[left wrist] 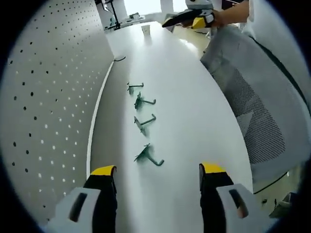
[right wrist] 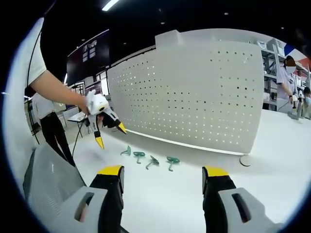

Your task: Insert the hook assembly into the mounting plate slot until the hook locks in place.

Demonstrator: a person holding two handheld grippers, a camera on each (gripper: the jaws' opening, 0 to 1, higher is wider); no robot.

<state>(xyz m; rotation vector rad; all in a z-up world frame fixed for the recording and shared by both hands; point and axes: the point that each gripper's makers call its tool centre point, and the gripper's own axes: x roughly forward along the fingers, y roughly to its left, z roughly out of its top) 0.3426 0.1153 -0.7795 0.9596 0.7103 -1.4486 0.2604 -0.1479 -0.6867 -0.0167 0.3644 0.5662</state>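
Note:
Several green hook assemblies (left wrist: 144, 121) lie in a row on the white table (left wrist: 194, 126), just in front of the upright white perforated mounting plate (left wrist: 53, 97). My left gripper (left wrist: 158, 170) hovers over the table short of the nearest hook (left wrist: 148, 155), open, nothing between its jaws. In the right gripper view the same hooks (right wrist: 152, 161) lie before the plate (right wrist: 194, 92). My right gripper (right wrist: 163, 171) is open and empty, well back from them. A hand holds the left gripper (right wrist: 110, 135) above the row's left end. The right gripper (left wrist: 194, 19) shows far off.
A grey mesh chair back (left wrist: 262, 97) stands along the table's edge, close to my right gripper (right wrist: 48, 184). A black cable (left wrist: 119, 59) runs at the plate's far end. A round white disc (right wrist: 246, 160) lies by the plate's base. People (right wrist: 289, 82) stand at benches behind.

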